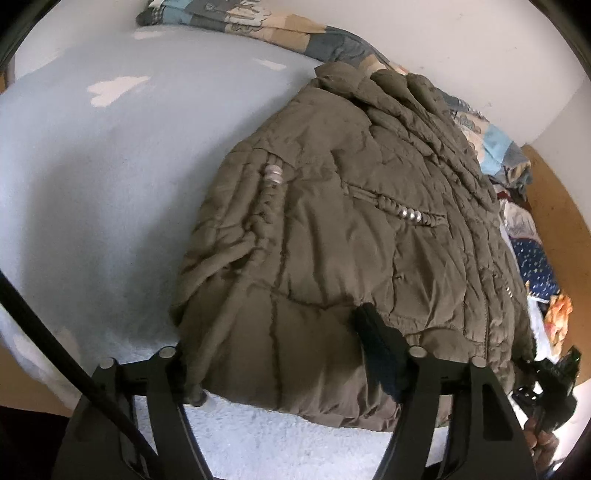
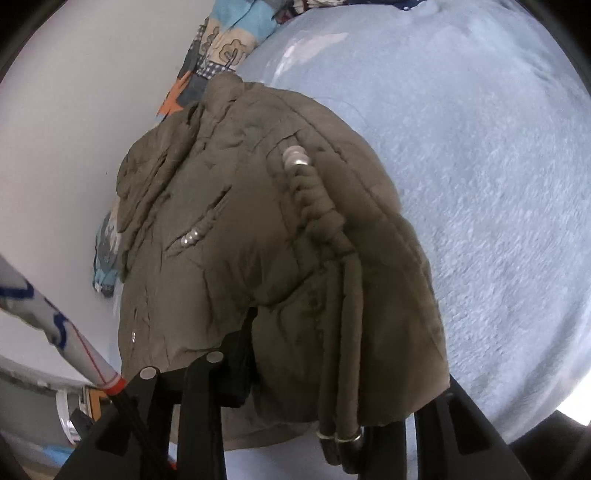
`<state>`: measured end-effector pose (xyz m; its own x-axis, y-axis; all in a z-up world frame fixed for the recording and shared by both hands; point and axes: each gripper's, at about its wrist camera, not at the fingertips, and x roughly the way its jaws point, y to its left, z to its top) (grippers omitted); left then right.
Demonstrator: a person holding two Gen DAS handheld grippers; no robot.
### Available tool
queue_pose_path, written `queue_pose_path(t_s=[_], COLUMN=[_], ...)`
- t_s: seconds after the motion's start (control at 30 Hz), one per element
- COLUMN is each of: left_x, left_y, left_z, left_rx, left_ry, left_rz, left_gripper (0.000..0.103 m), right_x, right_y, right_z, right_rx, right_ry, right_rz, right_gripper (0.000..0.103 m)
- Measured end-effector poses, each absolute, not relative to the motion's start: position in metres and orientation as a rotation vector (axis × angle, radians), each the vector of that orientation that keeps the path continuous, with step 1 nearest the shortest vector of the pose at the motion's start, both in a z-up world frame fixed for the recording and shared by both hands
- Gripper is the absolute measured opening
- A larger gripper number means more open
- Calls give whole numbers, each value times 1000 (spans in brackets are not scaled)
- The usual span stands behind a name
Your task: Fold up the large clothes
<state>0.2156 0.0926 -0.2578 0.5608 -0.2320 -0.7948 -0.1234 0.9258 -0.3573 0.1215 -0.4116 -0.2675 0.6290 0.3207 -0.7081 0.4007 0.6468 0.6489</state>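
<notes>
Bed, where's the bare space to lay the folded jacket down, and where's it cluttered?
The widest free patch is the light blue blanket on the open side of the olive jacket, away from the wall, up to the patchwork quilt at the wall. A narrow bare strip runs along the near edge below the jacket's hem. On the jacket's other side, piled clothes crowd the bed.

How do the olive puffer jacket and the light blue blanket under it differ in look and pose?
The olive puffer jacket is dark, quilted and creased, with silver snaps; the light blue blanket is pale, fuzzy and marked with white cloud shapes. The jacket sits bunched in a raised mound, while the blanket lies spread flat beneath it. Both are soft fabric on the bed.
</notes>
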Motion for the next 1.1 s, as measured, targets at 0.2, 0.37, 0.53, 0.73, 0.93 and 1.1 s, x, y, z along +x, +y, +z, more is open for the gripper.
queue_pose_path(t_s=[0.2, 0.37, 0.53, 0.73, 0.93, 1.1], left_x=[219, 221, 214, 197, 177, 163], left_y=[82, 84, 80, 66, 68, 75], left_z=[-259, -253, -235, -204, -170, -150], left_rx=[-327, -312, -274, -141, -101, -122], left_ry=[955, 935, 876, 750, 653, 649], left_rz=[-49, -35, -75, -70, -91, -128], left_gripper=[83, 51, 26, 22, 21, 22], right_x=[120, 117, 114, 100, 75, 57], right_y=[-414, -416, -404, -390, -384, -382], right_z=[-270, -268, -241, -196, -159, -141], right_rx=[886, 877, 750, 599, 534, 555], right_ry=[889, 884, 826, 678, 575, 538], right_rz=[-46, -38, -13, 9, 41, 76], right_gripper=[43, 33, 21, 19, 18, 18])
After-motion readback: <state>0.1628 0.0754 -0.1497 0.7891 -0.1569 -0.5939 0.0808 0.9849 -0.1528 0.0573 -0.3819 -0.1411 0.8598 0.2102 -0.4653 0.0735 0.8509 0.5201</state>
